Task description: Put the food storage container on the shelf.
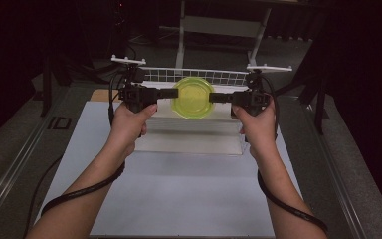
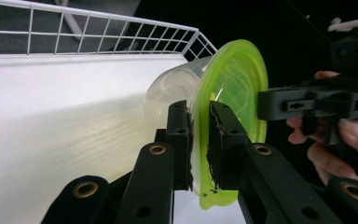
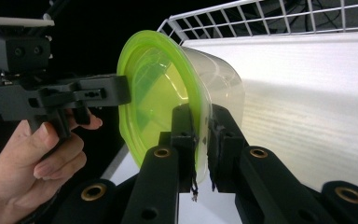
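A clear round tub (image 2: 165,93) with a yellow-green lid (image 1: 193,97) is held up on its side over the white tray, lid facing the person. My left gripper (image 1: 175,93) is shut on the lid's left rim, and my right gripper (image 1: 212,97) on its right rim. In the left gripper view the jaws (image 2: 199,116) pinch the lid's edge (image 2: 235,79), with the other gripper (image 2: 266,105) across from them. In the right gripper view the jaws (image 3: 209,116) clamp the rim where lid (image 3: 149,84) meets tub (image 3: 219,79); the left gripper (image 3: 123,93) holds the far side.
A white wire rack (image 1: 194,74) stands behind the tub, at the back of a white ribbed tray (image 1: 189,142). A pale mat (image 1: 179,199) covers the table toward the person. Dark metal rails (image 1: 20,154) run along both sides.
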{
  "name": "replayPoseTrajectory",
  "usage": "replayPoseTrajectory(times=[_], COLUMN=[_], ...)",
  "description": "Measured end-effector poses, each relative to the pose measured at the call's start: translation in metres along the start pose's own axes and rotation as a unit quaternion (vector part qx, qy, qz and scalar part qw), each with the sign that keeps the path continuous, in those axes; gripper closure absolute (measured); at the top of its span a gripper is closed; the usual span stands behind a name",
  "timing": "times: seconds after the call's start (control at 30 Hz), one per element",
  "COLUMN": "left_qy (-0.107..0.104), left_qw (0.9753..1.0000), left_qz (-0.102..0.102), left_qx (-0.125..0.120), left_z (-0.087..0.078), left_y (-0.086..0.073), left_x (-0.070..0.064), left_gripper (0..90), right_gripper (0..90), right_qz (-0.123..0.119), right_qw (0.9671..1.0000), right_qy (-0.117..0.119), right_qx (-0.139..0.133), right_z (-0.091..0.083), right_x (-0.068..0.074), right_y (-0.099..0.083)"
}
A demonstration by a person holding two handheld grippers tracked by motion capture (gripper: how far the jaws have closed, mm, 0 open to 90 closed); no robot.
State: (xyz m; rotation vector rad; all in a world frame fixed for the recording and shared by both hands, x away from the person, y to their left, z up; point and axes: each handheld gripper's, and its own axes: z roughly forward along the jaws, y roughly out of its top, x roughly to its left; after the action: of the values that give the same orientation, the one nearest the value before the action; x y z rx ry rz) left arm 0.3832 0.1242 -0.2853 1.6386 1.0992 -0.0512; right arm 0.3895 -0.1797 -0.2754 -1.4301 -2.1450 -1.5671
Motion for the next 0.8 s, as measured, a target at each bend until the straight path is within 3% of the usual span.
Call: replayPoseTrajectory(times=[0.07, 0.17, 0.4, 0.53, 0.67, 0.8], left_qy=[-0.006, -0.011, 0.005, 0.01, 0.013, 0.01], left_qw=[0.9999, 0.9997, 0.9993, 0.999, 0.9988, 0.9987], left_qz=[-0.009, -0.023, -0.034, -0.04, -0.045, -0.047], left_qx=[0.003, 0.006, 0.017, 0.018, 0.011, 0.016], left_z=[0.003, 0.008, 0.02, 0.024, 0.025, 0.03], left_y=[0.002, 0.0, -0.008, -0.008, -0.007, -0.008], left_x=[0.003, 0.01, 0.019, 0.025, 0.028, 0.031], left_gripper=[74.1, 73.5, 70.6, 70.6, 70.6, 70.2], right_gripper=[81.8, 81.8, 81.7, 81.0, 76.9, 70.1], right_qz=[0.021, 0.042, 0.078, 0.082, 0.078, 0.085], right_qw=[0.9997, 0.9989, 0.996, 0.9951, 0.995, 0.9942], right_qy=[0.008, 0.013, 0.0, -0.009, -0.038, -0.038], right_qx=[0.006, 0.014, 0.043, 0.054, 0.05, 0.055], right_z=[0.005, 0.008, 0.018, 0.021, 0.023, 0.029], right_x=[-0.009, -0.018, -0.033, -0.037, -0.044, -0.051], right_y=[0.005, 0.007, 0.012, 0.015, 0.022, 0.027])
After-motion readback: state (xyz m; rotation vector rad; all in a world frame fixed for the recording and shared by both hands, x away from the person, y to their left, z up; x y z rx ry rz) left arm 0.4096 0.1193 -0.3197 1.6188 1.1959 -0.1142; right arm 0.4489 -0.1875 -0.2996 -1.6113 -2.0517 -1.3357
